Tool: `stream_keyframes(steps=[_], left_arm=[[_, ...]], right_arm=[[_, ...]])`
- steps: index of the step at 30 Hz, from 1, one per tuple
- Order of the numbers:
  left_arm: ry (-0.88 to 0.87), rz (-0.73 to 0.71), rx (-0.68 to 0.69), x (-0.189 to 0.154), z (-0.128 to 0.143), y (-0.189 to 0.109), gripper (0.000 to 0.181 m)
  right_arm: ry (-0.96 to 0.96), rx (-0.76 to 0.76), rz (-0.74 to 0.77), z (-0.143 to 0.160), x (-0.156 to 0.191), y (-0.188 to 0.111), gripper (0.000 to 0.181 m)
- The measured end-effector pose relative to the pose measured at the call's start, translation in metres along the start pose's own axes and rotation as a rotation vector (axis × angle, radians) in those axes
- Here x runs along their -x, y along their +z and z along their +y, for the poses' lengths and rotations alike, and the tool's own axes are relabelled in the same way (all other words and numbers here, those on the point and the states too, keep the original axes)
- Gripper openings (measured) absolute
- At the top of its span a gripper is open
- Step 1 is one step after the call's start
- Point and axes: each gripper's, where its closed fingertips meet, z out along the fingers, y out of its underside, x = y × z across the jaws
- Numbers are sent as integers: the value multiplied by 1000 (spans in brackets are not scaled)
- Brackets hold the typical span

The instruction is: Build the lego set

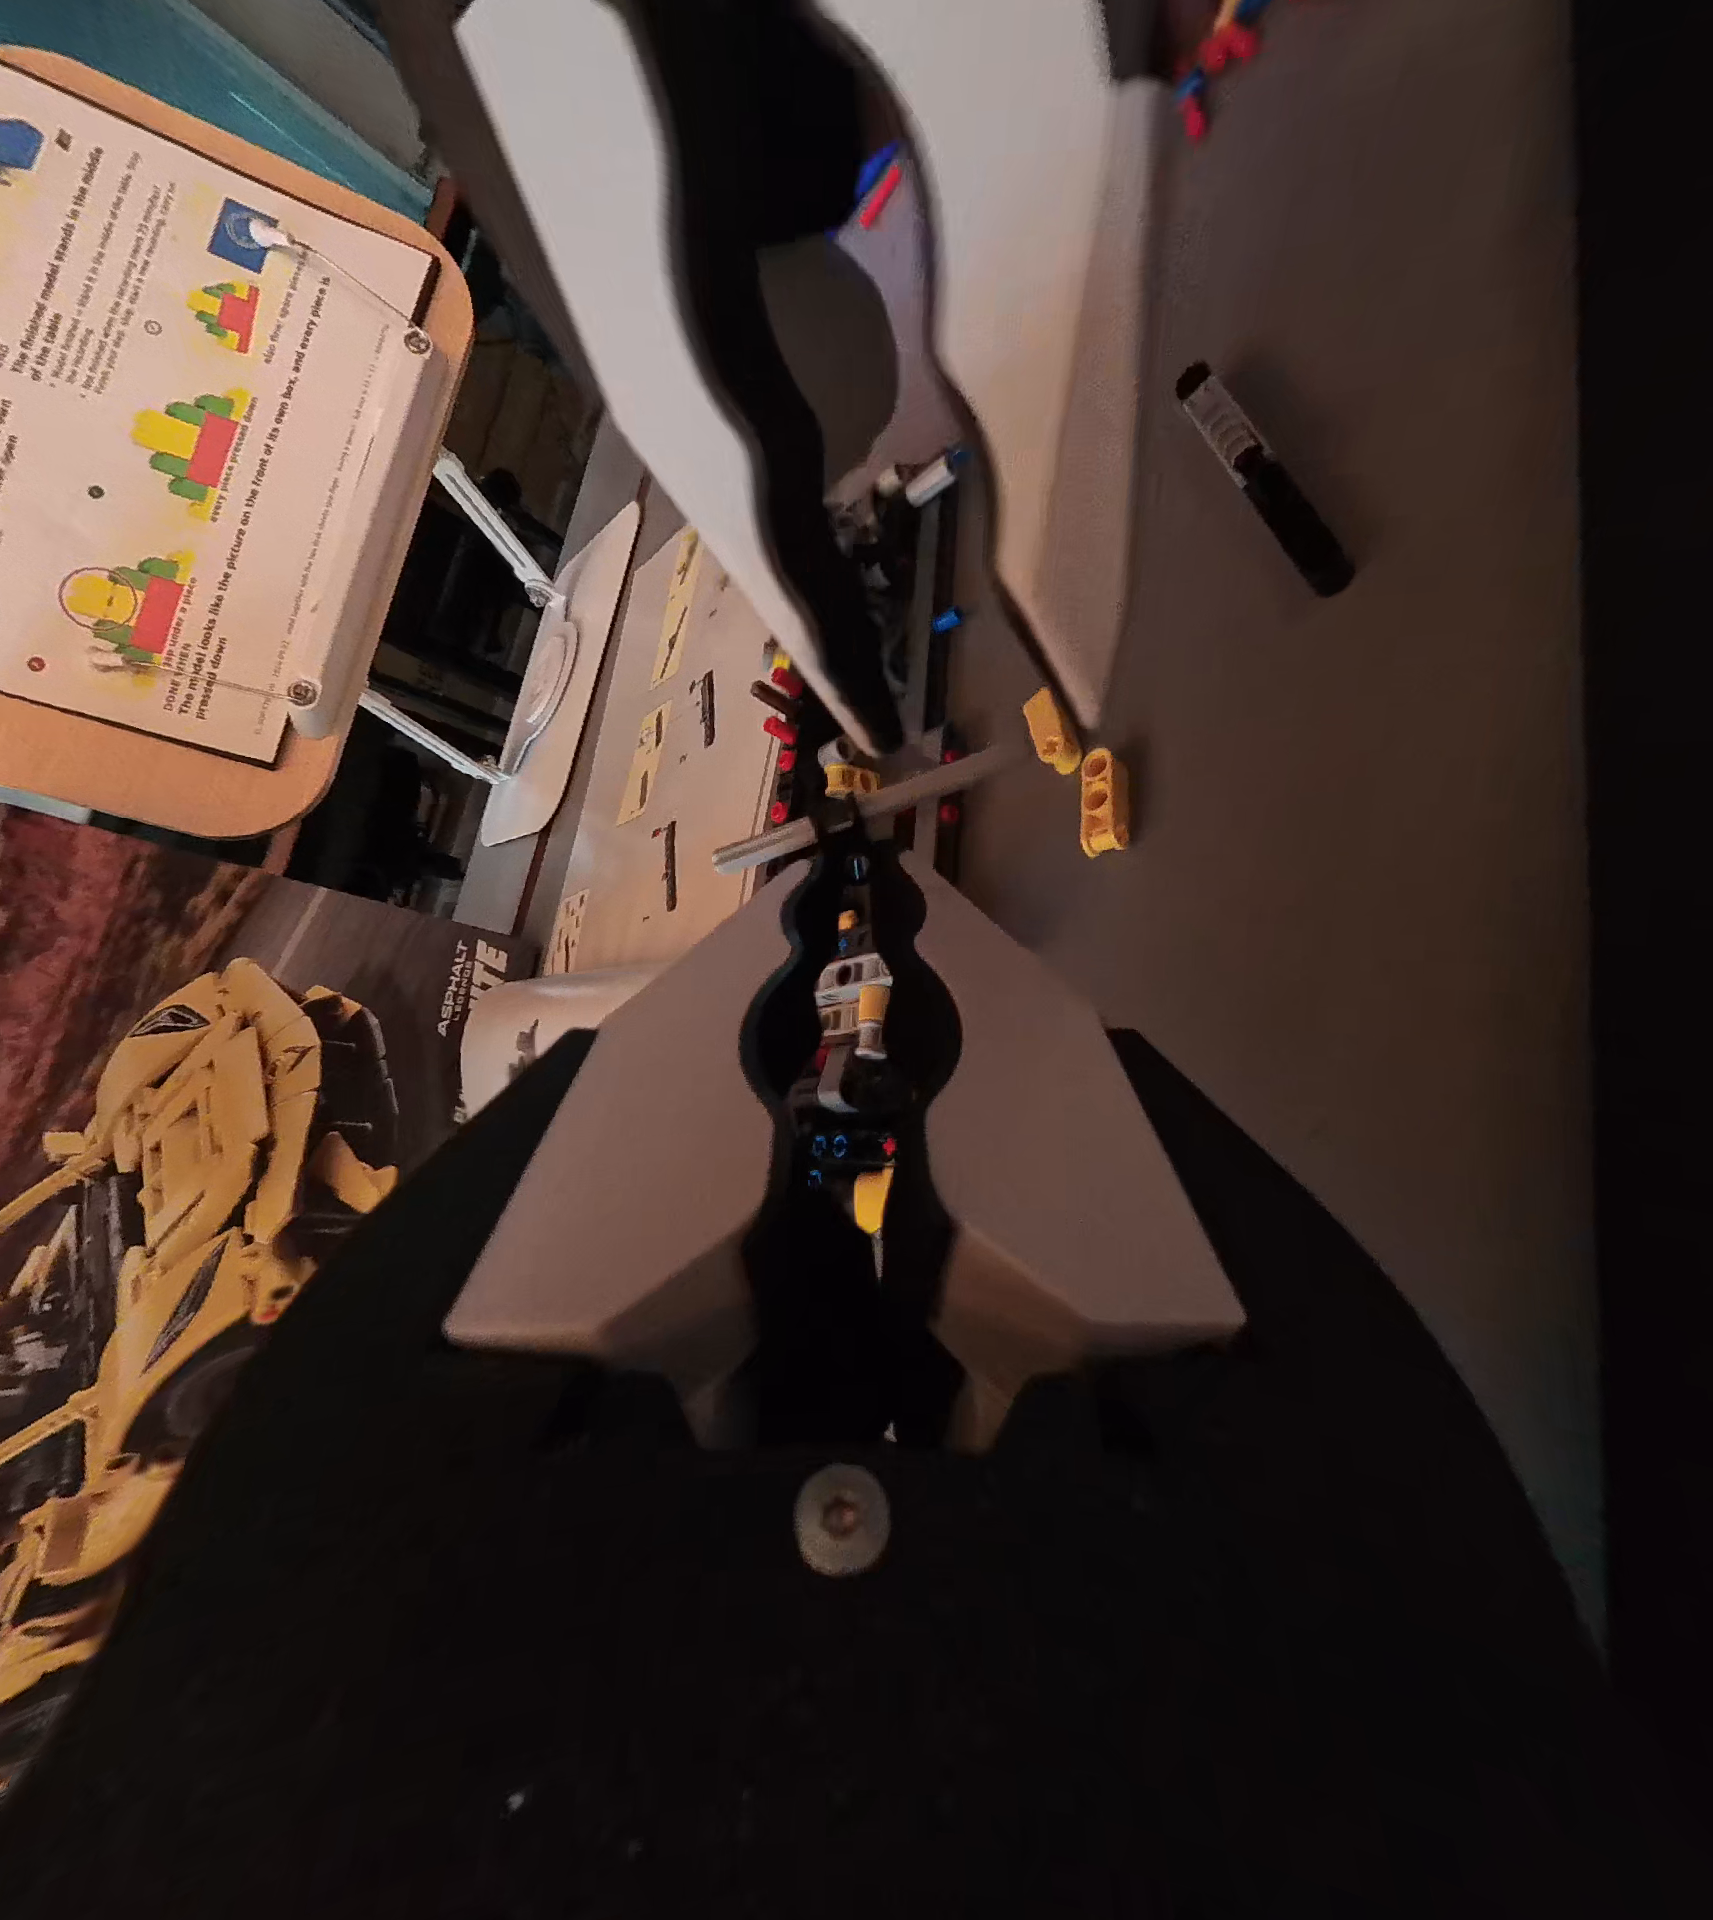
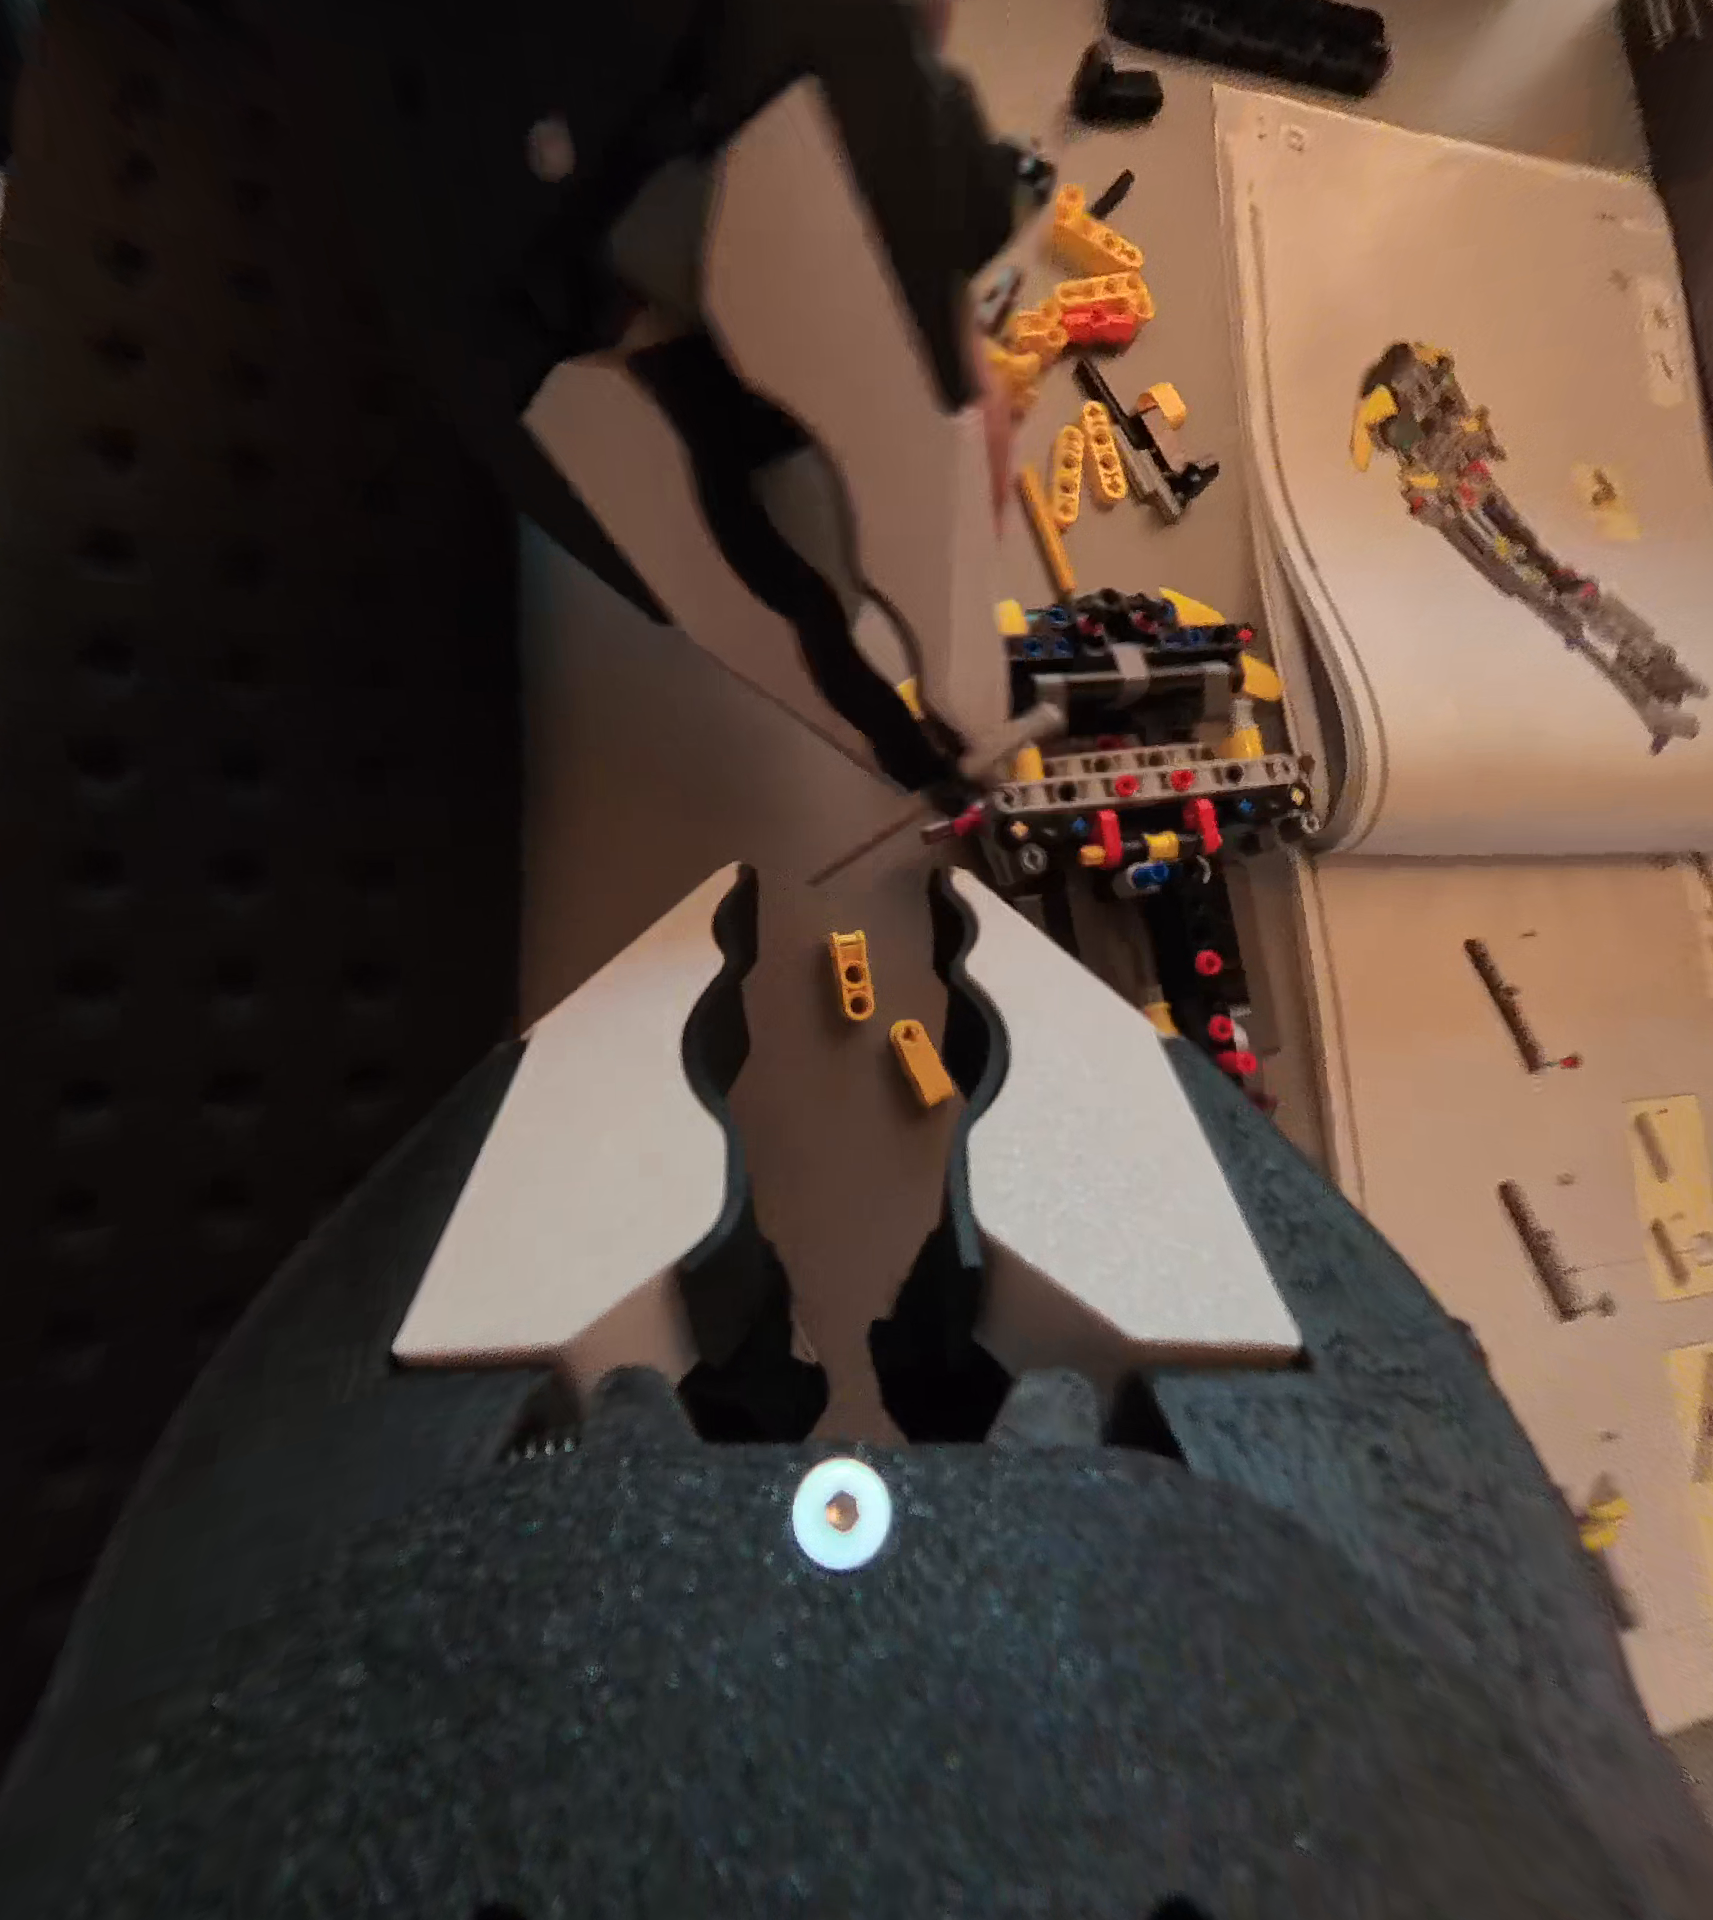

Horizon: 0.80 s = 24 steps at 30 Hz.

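Two yellow connectors (image 2: pixel 888 1023) lie on table (image 2: pixel 706 727) btwn open right claw (image 2: pixel 844 894) fingers. Left claw (image 1: pixel 857 883) grips grey axle (image 1: pixel 862 810) beside black/yellow model (image 2: pixel 1143 748); booklet (image 2: pixel 1506 468) adj.

Looks like a lab/data-collection workstation, not a home: a laminated instruction sheet (image 1: pixel 156 416) w/ coloured brick diagrams is standing on a wooden board at the back of a plain grey table (image 1: pixel 1351 935). A lego box (image 1: pixel 104 1195) w/ a yellow car pic is lying beside it, an open build manual (image 2: pixel 1517 623) is spreading across the desk, and loose yellow pieces (image 2: pixel 1080 312) are sitting around a half-built model (image 2: pixel 1132 748). Shelving w/ dark clutter is showing behind the desk, too dim to tell more.
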Motion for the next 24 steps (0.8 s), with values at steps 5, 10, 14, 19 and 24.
stream_keyframes(steps=[5, 10, 14, 19, 24], left_arm=[[63, -4, -19, -5, -6, 0, 3], [85, -13, -26, -7, -9, 0, 3], [96, -25, -14, -6, -8, 0, 4], [75, -51, -4, -1, -6, 1, 3], [88, -43, 2, -4, -6, 2, 3]], right_arm=[[382, -136, -120, -9, -12, -5, 30], [490, -214, -179, -15, -9, 3, 12], [521, -205, -201, -13, -8, 7, 10], [710, -276, -259, -15, -14, 6, 7], [768, -329, -322, -18, -6, 8, 7]])
